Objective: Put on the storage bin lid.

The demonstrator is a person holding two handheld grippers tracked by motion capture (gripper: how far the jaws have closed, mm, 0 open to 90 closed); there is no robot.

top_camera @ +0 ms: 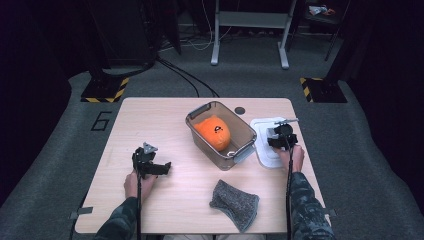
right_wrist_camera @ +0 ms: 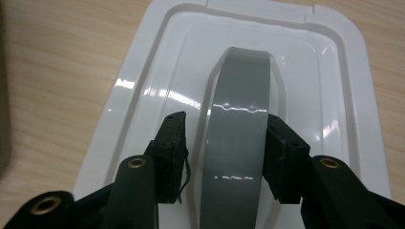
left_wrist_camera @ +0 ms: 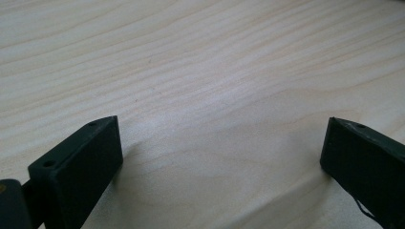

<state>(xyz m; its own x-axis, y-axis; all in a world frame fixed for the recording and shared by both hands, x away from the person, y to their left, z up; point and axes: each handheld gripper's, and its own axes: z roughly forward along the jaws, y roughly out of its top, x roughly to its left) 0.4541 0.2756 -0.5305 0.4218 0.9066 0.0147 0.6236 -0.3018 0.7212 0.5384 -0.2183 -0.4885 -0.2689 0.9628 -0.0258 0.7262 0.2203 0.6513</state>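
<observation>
A: Closest in, at the bottom of the right gripper view, the right gripper (right_wrist_camera: 224, 143) has its two black jaws either side of the grey handle (right_wrist_camera: 241, 119) on the white lid (right_wrist_camera: 157, 86). One jaw presses the handle's right edge; the other stands just off its left edge, so the jaws are narrow and nearly closed on it, not yet gripping.

B: Where does the lid lie?

A: Flat on the table (top_camera: 150, 115), right of centre in the high view, just beside the clear bin (top_camera: 220, 134). The bin is open, and an orange object (top_camera: 213, 132) sits inside it.

B: And the other hand?

A: The left gripper (top_camera: 150, 165) rests at lower left of the high view, well apart from the bin. In its own view the jaws stand wide over bare wood, holding nothing. A grey cloth (top_camera: 234, 198) lies low in the middle, untouched.

B: So which step is this?

A: I judge it the grasp of the lid, to cover the bin. Next calls for closing fully on the handle, lifting the lid level, carrying it left over the bin and matching its corners to the rim before pressing down.
</observation>
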